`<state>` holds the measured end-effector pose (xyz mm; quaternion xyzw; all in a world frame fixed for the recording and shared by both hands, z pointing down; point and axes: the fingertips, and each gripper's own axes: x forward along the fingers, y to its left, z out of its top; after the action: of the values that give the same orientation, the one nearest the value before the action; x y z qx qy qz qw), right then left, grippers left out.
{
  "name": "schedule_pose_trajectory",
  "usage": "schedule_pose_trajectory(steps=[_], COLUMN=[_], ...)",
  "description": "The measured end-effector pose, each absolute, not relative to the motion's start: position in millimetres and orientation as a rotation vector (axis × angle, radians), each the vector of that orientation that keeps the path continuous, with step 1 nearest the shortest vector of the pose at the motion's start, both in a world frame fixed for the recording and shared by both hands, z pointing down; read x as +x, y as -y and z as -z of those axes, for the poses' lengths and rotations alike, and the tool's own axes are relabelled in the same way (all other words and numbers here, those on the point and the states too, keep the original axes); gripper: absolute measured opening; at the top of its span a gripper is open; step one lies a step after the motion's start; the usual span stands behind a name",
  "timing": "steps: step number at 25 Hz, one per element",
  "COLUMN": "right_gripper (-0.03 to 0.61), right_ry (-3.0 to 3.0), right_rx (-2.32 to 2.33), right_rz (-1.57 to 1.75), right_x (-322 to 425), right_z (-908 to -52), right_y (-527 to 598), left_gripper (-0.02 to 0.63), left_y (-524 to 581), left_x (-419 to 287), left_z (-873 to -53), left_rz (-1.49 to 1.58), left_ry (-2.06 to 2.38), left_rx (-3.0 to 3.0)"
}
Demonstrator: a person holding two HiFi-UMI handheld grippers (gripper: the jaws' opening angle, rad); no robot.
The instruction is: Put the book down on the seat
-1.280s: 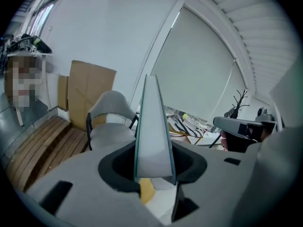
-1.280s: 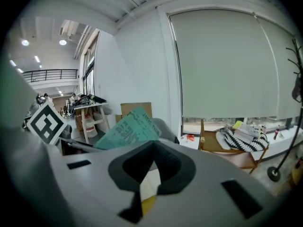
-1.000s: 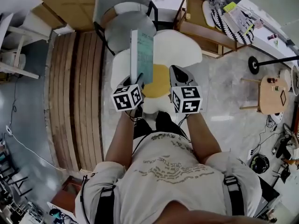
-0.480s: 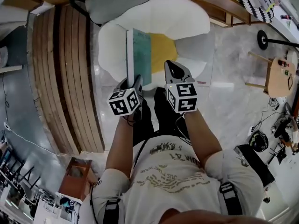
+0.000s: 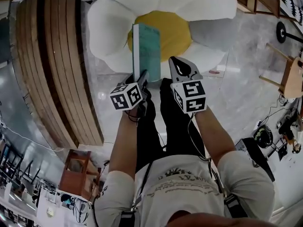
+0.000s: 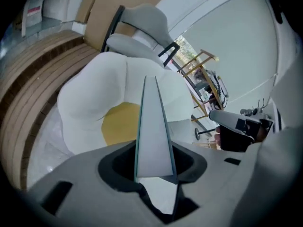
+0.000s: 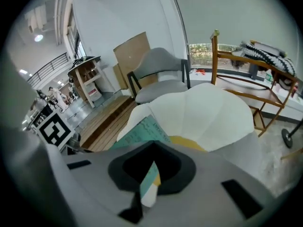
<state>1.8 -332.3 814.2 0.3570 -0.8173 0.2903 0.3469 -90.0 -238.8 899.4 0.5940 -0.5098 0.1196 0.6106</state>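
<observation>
A thin teal book (image 5: 147, 51) stands on edge, gripped at its near end by my left gripper (image 5: 142, 77), which is shut on it. In the left gripper view the book's (image 6: 152, 131) white page edge runs straight out from between the jaws. It hangs over the seat (image 5: 109, 27), a flower-shaped cushion with white petals and a yellow centre (image 5: 176, 30). My right gripper (image 5: 182, 68) hovers just right of the book with its jaws together and nothing in them. The right gripper view shows the book's teal cover (image 7: 142, 131) and the seat (image 7: 218, 112) ahead.
A curved slatted wooden platform (image 5: 57, 65) lies left of the seat. A grey chair (image 7: 156, 74) and a wooden rack (image 7: 236, 84) stand behind it. A small red-brown stool (image 5: 78, 174) is at lower left and a round wooden table (image 5: 293, 77) at right. The person's dark trousers (image 5: 161, 126) are below the grippers.
Both grippers and the book have come nearer to the seat; the book's far end now reaches over the yellow centre. The hold on the book is unchanged.
</observation>
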Motion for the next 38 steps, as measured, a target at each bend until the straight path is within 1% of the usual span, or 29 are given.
schedule_pose_trajectory(steps=[4, 9, 13, 19, 24, 26, 27, 28, 29, 34, 38], right_gripper=[0.026, 0.026, 0.026, 0.026, 0.026, 0.026, 0.026, 0.026, 0.026, 0.026, 0.026], right_ry=[2.153, 2.181, 2.173, 2.175, 2.19, 2.199, 2.203, 2.205, 2.206, 2.196, 2.186], right_rx=[0.861, 0.867, 0.876, 0.866, 0.828, 0.82, 0.819, 0.818, 0.817, 0.815, 0.81], right_rz=[-0.657, -0.624, -0.665, -0.759, -0.757, -0.744, -0.737, -0.732, -0.729, -0.749, -0.757], right_x=[-2, -5, -7, -14, -19, -20, -20, -20, -20, -17, -19], right_z=[-845, -872, -882, -878, -875, -872, -870, -869, -868, -867, -867], right_y=[346, 368, 362, 339, 331, 332, 333, 334, 334, 330, 323], left_gripper=[0.175, 0.176, 0.176, 0.179, 0.179, 0.184, 0.212, 0.263, 0.278, 0.282, 0.285], left_y=[249, 267, 265, 251, 238, 231, 226, 221, 214, 179, 158], left_x=[-90, -103, -104, -84, -82, -86, -88, -89, -90, -98, -115], left_z=[-937, -971, -990, -1014, -1034, -1045, -1052, -1058, -1063, -1077, -1080], left_rz=[-0.057, 0.176, 0.322, 0.515, 0.539, 0.48, 0.432, 0.383, 0.336, 0.131, 0.1], left_ry=[1.143, 1.166, 1.118, 0.93, 0.928, 0.967, 0.987, 0.999, 1.004, 1.051, 1.1], left_rx=[1.311, 1.226, 1.117, 0.922, 0.882, 0.894, 0.903, 0.909, 0.912, 0.92, 0.876])
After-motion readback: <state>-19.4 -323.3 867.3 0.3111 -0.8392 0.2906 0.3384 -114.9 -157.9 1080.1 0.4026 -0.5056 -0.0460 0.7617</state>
